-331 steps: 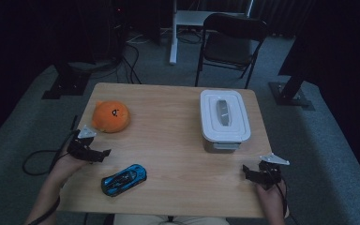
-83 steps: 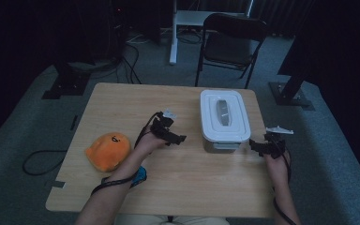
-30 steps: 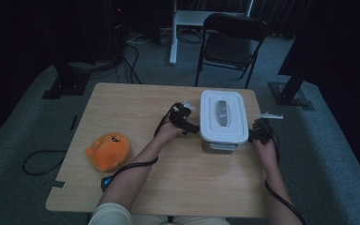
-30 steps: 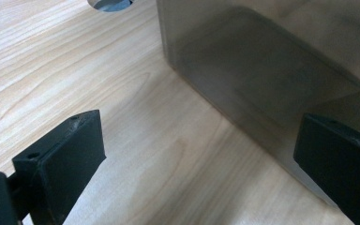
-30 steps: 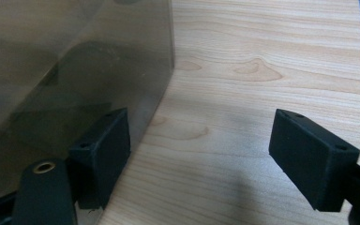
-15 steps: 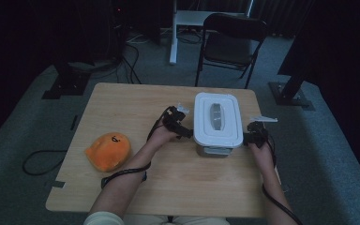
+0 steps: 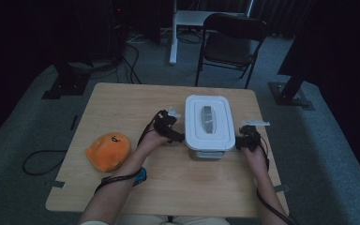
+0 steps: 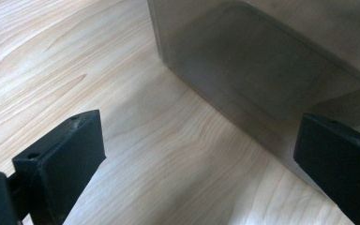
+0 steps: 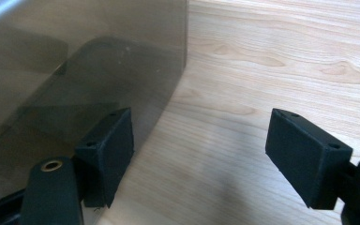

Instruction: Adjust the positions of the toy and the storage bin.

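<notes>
A white-lidded storage box [image 7: 209, 126] with smoky translucent walls stands on the wooden table [image 7: 122, 103], right of centre. My left gripper [image 7: 176, 136] is at its left wall and my right gripper [image 7: 241, 140] at its right wall, so the box sits between them. In the left gripper view the jaws [image 8: 201, 140] stand wide open over bare wood, and the right-hand jaw lies against the box wall [image 8: 262, 70]. In the right gripper view the jaws [image 9: 199, 140] are open too, the left-hand one pressed to the box wall [image 9: 75, 70].
An orange plush toy [image 7: 108, 150] lies near the table's left edge. A blue toy car [image 7: 140, 176] peeks out from under the left forearm. A dark folding chair [image 7: 229, 47] stands beyond the far edge, with cables and stand bases on the grey floor.
The box has shifted left and toward the person, carried between the two grippers, which moved with it. The orange plush has stayed in place.
</notes>
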The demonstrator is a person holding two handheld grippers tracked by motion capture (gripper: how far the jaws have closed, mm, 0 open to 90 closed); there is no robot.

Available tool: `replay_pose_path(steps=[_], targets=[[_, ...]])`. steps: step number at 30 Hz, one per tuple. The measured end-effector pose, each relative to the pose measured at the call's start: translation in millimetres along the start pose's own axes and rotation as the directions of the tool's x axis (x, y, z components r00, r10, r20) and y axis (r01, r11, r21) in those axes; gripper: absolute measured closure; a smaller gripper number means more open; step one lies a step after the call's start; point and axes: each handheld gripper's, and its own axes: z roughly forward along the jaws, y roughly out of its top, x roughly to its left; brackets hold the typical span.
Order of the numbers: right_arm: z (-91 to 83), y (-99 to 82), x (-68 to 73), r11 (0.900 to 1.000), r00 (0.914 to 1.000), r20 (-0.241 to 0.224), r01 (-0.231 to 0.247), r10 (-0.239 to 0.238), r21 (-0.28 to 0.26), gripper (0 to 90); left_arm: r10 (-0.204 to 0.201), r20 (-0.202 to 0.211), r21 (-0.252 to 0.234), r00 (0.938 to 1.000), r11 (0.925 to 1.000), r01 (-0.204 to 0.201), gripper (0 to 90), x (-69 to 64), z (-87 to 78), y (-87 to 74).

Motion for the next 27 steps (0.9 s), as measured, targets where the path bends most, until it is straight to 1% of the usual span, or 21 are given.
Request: replay_pose_path(steps=[4,8,10,14,15,17,20,25,27], targets=[[-2.5,-1.9,9.3,0.9999,0.9999,-0.007,0.014,-0.014,-0.008,23.9,0.013,-0.012,-0.002,0.9998,0.9999,-0.013,2.8,-3.2,-7.0,-6.7],[-6.1,-6.6,15.4,0.9997,0.9997,-0.015,0.018,-0.018,-0.016,23.9,0.025,-0.013,0.004,0.9996,0.9997,-0.025,2.8,-6.4,-12.3,-11.4],[-8.6,-9.0,18.3,0.9997,0.9996,-0.019,0.019,-0.019,-0.019,24.0,0.024,-0.013,0.004,0.9996,0.9997,-0.024,2.8,-8.9,-14.8,-14.1],[-14.7,-15.3,23.3,0.9995,0.9993,-0.031,0.020,-0.021,-0.023,24.0,0.035,-0.001,0.003,0.9994,0.9994,-0.035,2.7,-14.2,-19.5,-20.5],[-16.2,-16.9,24.5,0.9995,0.9992,-0.034,0.023,-0.023,-0.024,24.0,0.044,0.002,0.008,0.9990,0.9990,-0.044,2.8,-15.0,-20.6,-21.6],[-19.5,-20.1,27.0,0.9992,0.9989,-0.034,0.031,-0.032,-0.026,24.1,0.046,0.003,0.009,0.9990,0.9989,-0.046,2.8,-17.3,-22.2,-23.3],[-24.2,-24.9,30.1,0.9992,0.9987,-0.041,0.028,-0.029,-0.030,24.4,0.055,0.006,0.010,0.9985,0.9984,-0.055,2.8,-21.6,-24.8,-26.1],[-31.2,-32.2,31.7,0.9990,0.9981,-0.055,0.026,-0.028,-0.038,24.0,0.049,0.019,-0.004,0.9986,0.9988,-0.049,2.7,-22.9,-26.0,-32.1],[-31.0,-33.9,30.6,0.9985,0.9978,-0.054,0.035,-0.037,-0.042,22.0,0.031,0.029,-0.016,0.9991,0.9994,-0.030,2.7,-19.9,-23.7,-35.2]])
